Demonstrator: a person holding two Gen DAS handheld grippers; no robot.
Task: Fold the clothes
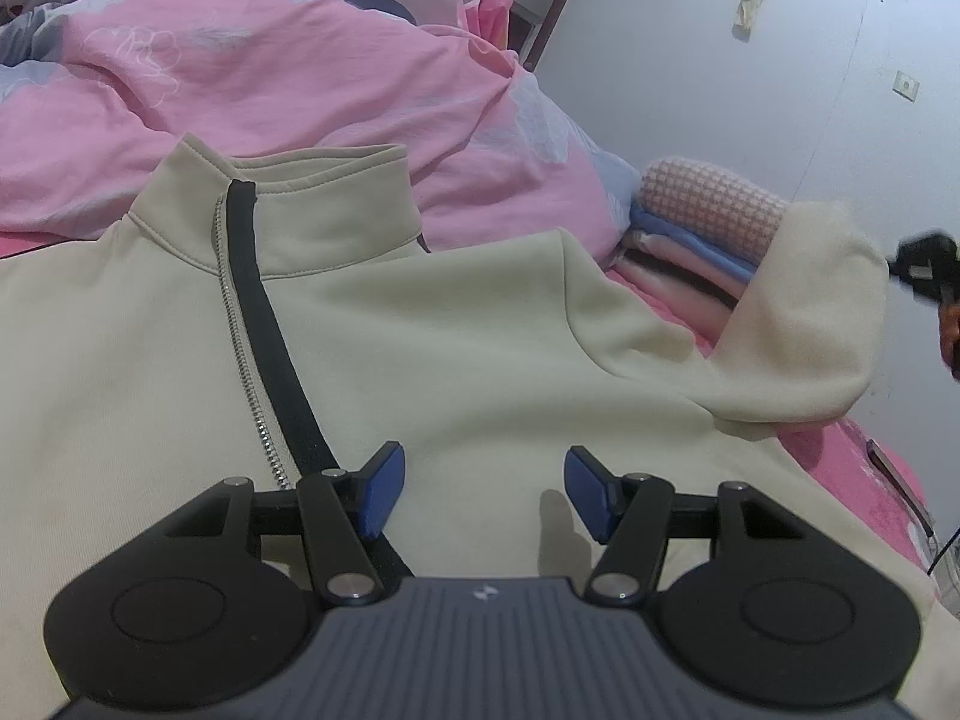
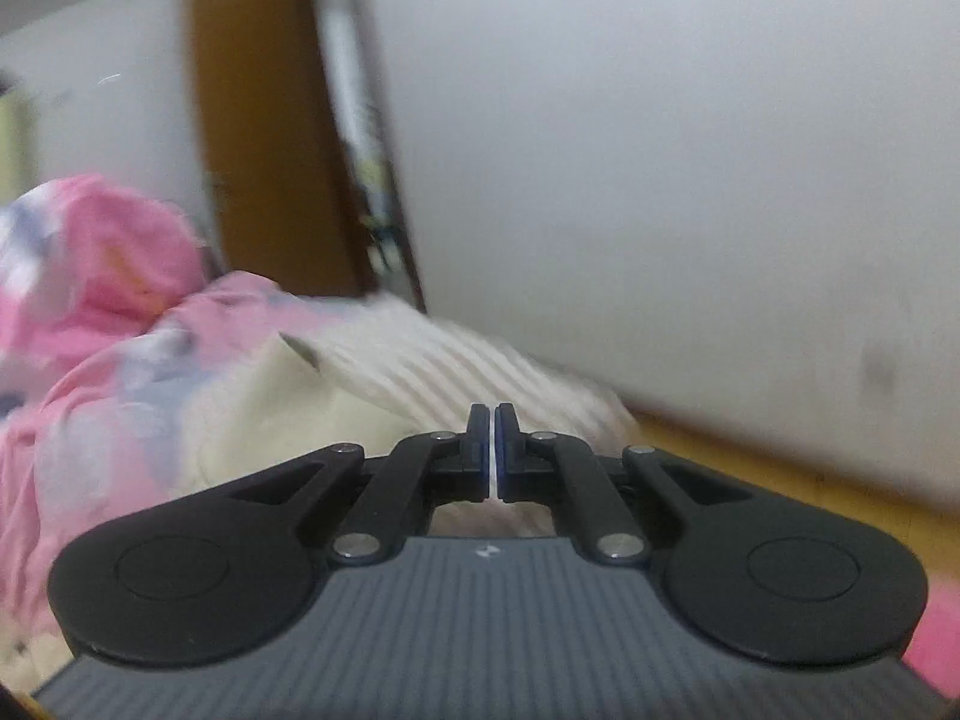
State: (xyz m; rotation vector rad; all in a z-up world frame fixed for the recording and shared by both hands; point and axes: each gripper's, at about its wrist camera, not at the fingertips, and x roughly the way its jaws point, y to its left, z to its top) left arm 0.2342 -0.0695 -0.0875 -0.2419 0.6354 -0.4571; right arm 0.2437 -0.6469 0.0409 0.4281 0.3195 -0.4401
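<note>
The left gripper (image 1: 483, 489) hangs low over the chest of a cream quarter-zip sweatshirt (image 1: 456, 348), its blue pads (image 1: 384, 489) spread apart with nothing between them; whether they press the cloth or merely hover just above it cannot be told. The right gripper (image 2: 493, 450) is clenched, its pads nearly meeting on a thin pale sliver, and in the left wrist view the sweatshirt's ribbed cuff (image 1: 810, 312) stands lifted off the bed next to a blurred dark shape at the frame edge that is most likely this gripper; so it appears to be pinching the sleeve end. The right wrist view is smeared, showing pale ribbed knit (image 2: 432, 366) just beyond the fingertips. Judging by this, the fold is at an early stage: the garment lies face up and spread, the near sleeve is raised as if to be brought across the body, and the other sleeve and the body folds appear not yet done, though the far side is out of view. The sweatshirt lies on a bed, in front of a rumpled pink quilt (image 1: 270, 66), with a stack of folded bedding (image 1: 690, 240) to its right beside the wall (image 1: 750, 108). Its stand-up collar (image 1: 288, 204) is upright, and a silver zipper (image 1: 243, 354) with a black tape runs down from it at a slant; the fabric looks thick, soft and mostly smooth.
</note>
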